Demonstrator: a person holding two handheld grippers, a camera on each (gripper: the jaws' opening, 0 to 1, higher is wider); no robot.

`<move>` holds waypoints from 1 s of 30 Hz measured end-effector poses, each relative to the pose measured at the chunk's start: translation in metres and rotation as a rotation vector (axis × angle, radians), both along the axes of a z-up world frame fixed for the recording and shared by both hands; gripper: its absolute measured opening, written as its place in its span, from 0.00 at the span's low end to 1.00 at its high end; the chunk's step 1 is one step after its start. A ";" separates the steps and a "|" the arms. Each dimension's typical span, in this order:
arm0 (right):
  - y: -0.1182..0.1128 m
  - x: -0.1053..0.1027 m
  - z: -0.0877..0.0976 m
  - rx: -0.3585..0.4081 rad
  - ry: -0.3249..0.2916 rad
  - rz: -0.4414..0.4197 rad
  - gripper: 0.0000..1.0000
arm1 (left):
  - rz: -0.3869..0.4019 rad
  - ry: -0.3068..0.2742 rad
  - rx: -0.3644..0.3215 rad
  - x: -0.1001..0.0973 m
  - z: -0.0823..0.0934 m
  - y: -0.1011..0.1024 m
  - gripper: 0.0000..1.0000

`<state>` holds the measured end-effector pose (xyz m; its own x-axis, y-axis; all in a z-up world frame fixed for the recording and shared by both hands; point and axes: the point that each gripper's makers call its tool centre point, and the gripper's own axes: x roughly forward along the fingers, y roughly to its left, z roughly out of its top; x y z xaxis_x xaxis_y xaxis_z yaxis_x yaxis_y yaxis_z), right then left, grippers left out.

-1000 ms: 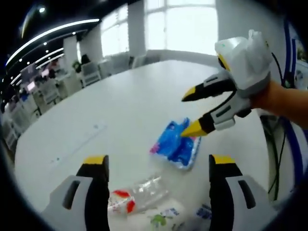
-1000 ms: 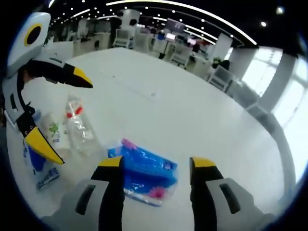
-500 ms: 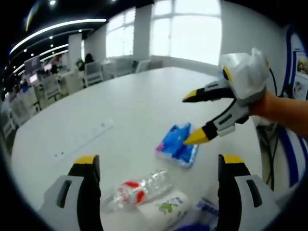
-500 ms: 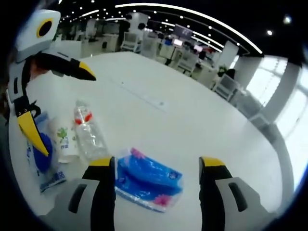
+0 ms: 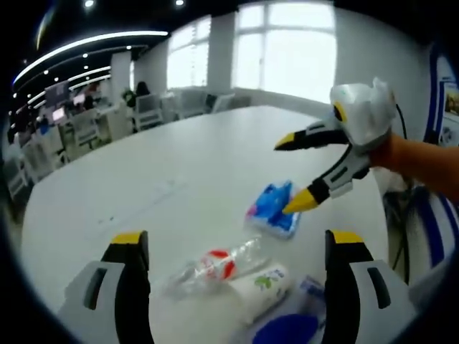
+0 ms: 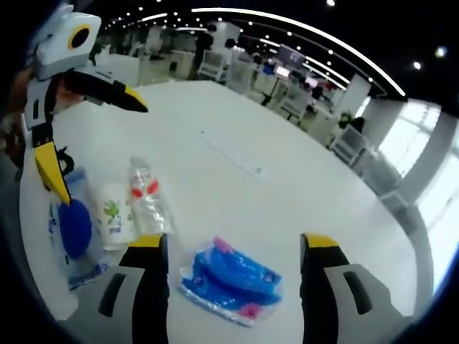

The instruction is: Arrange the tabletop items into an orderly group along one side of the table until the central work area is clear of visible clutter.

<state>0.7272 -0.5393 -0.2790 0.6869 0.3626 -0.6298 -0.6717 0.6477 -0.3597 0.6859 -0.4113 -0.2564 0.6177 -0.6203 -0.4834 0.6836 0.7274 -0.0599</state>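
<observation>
A blue tissue packet [image 5: 272,208] lies on the white table [image 5: 179,158], under the lower fingertip of my right gripper [image 5: 290,175], which comes in open from the right. In the right gripper view the packet [image 6: 231,281] lies just beyond my right gripper [image 6: 233,240], whose jaws stand wide apart and hold nothing. A crushed clear bottle with a red label [image 5: 215,266], a white pack with green print [image 5: 258,290] and a blue-and-white pouch [image 5: 287,330] lie side by side before my open left gripper [image 5: 237,240]. The left gripper [image 6: 100,152] hovers above the bottle [image 6: 147,204], pack [image 6: 113,218] and pouch [image 6: 72,233].
A thin clear strip [image 6: 229,150] lies flat on the table [image 6: 287,179] beyond the items. Office chairs and desks [image 5: 93,125] stand past the far edge, under bright windows. The table's edge and cables [image 5: 401,222] are at the right of the left gripper view.
Both views have drawn back from the items, so more of the bottle, pack and pouch shows. The blue packet now sits farther ahead of the right jaws. Both grippers stay open.
</observation>
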 end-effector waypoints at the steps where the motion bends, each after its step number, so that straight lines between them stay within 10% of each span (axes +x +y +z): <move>1: 0.004 0.000 0.000 -0.001 0.004 0.011 0.75 | 0.003 -0.002 -0.002 -0.001 0.001 0.003 0.99; 30: 0.081 -0.008 -0.044 -0.134 0.143 0.311 0.73 | 0.097 0.030 -0.070 -0.036 -0.017 0.056 0.99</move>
<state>0.7195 -0.4585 -0.3235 0.4581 0.4479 -0.7678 -0.8788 0.3578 -0.3156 0.6503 -0.3556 -0.2734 0.6621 -0.5913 -0.4603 0.6077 0.7831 -0.1319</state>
